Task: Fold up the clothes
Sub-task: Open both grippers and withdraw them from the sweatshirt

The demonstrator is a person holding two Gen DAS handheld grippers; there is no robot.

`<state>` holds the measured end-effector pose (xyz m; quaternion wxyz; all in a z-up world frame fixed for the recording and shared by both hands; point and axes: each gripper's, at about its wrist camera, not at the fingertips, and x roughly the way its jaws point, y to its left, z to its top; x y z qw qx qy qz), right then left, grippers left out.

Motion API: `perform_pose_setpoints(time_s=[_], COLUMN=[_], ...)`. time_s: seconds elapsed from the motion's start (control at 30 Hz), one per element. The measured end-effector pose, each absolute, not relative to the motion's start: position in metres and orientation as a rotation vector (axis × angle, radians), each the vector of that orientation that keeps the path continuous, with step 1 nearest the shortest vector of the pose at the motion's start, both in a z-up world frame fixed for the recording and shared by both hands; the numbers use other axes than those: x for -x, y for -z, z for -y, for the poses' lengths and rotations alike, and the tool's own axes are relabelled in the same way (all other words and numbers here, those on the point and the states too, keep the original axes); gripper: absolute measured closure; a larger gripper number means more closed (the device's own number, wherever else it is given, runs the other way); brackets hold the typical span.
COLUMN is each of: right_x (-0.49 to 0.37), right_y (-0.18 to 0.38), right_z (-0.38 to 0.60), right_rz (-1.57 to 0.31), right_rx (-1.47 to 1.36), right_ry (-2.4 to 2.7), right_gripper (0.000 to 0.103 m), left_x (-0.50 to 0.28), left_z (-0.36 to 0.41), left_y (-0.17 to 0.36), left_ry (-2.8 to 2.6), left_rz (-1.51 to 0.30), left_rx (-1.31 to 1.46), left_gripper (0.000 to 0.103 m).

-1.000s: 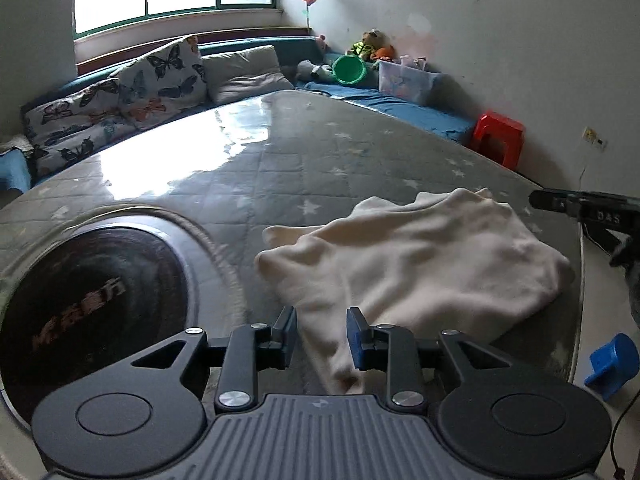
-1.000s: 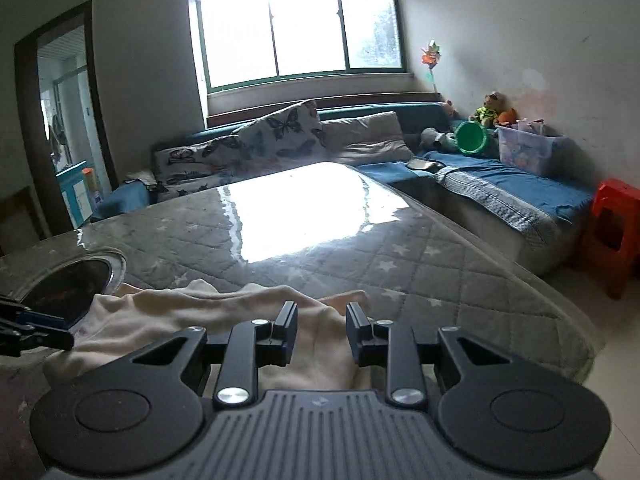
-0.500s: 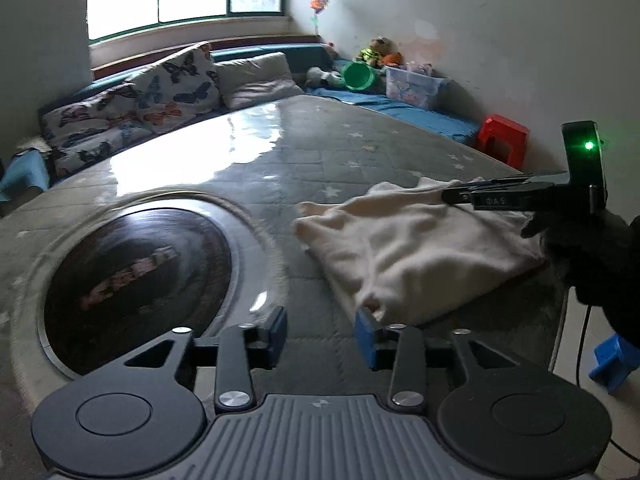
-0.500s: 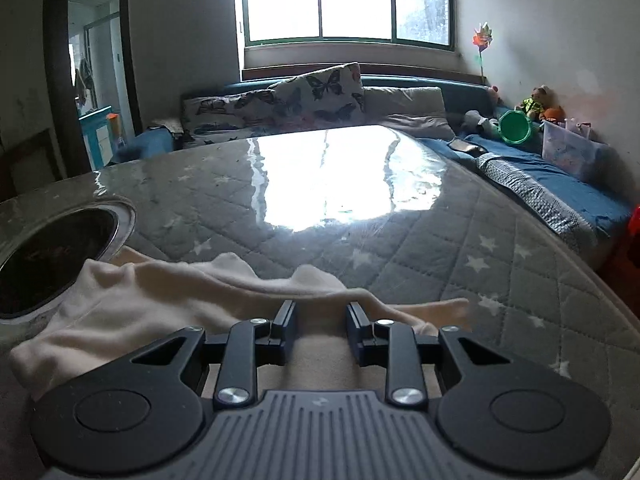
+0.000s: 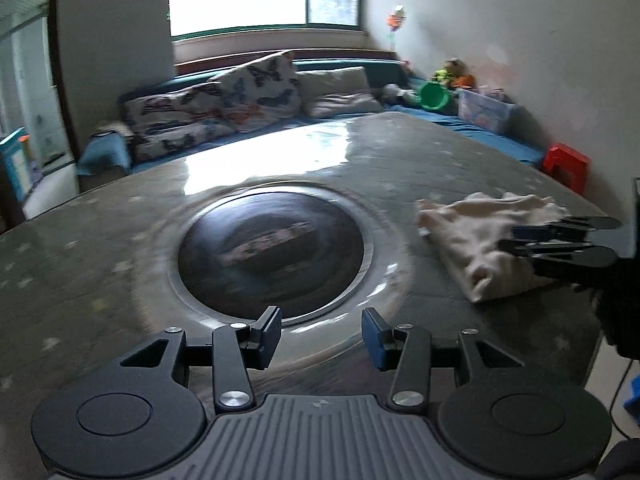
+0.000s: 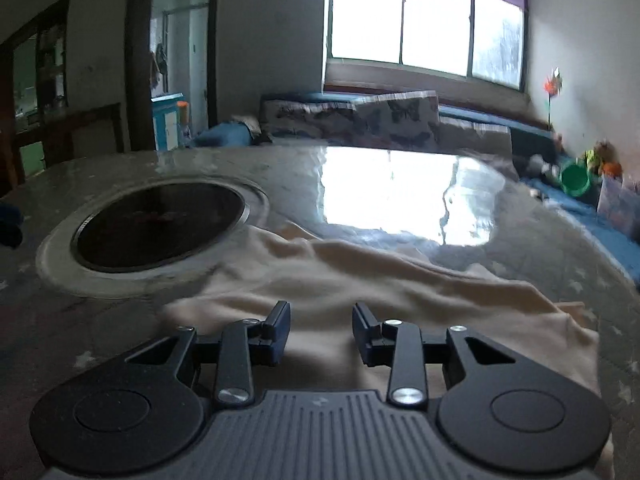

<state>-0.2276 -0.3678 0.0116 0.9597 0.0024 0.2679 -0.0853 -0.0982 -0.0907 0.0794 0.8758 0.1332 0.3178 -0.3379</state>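
The cream garment (image 6: 360, 280) lies folded at my frame's centre; both tools, left tool (image 5: 321, 334) and right tool (image 6: 321, 330), are opening, pinching nothing.

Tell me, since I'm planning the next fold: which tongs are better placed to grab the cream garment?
Probably the right tongs: they hang directly over the cream garment, jaws opening, nothing between them. The left tongs, also opening, face the round black inset, with the garment off to their right.

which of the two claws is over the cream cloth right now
The right claw: its jaws, opening with nothing pinched, sit above the cream fabric garment. The left claw, also opening, is over the round dark glass inset instead.
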Motion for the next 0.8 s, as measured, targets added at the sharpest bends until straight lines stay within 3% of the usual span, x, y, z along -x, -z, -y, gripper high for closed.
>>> perform_pose_setpoints(time_s=[0.23,0.33,0.5,0.63,0.7,0.8], right_x=[0.233,0.234,0.214,0.185,0.170,0.144], right_y=[-0.012,-0.024,-0.046,-0.047,-0.044,-0.039], right_z=[0.340,0.338,0.324,0.308,0.300,0.290], right_rz=[-0.554,-0.521,-0.503,-0.526,-0.538,-0.564], right_rx=[0.007,-0.004,0.020,0.025,0.031,0.033], right_ry=[0.123,0.097,-0.018,-0.107,-0.128,-0.163], right_gripper=[0.062,0.062,0.042,0.036,0.027,0.025], left_x=[0.098,0.101,0.098,0.089,0.083,0.077], left_z=[0.036,0.018,0.006,0.009,0.012,0.014], left_y=[-0.083,-0.082,-0.064,-0.043,-0.034,-0.023], left_ry=[0.560,0.512,0.444,0.380,0.352,0.318], left_rz=[-0.665,-0.650,-0.619,-0.605,-0.604,-0.600], left_rx=[-0.326,-0.324,-0.282,-0.230,-0.214,-0.209], left_gripper=[0.055,0.046,0.043,0.035,0.032,0.029])
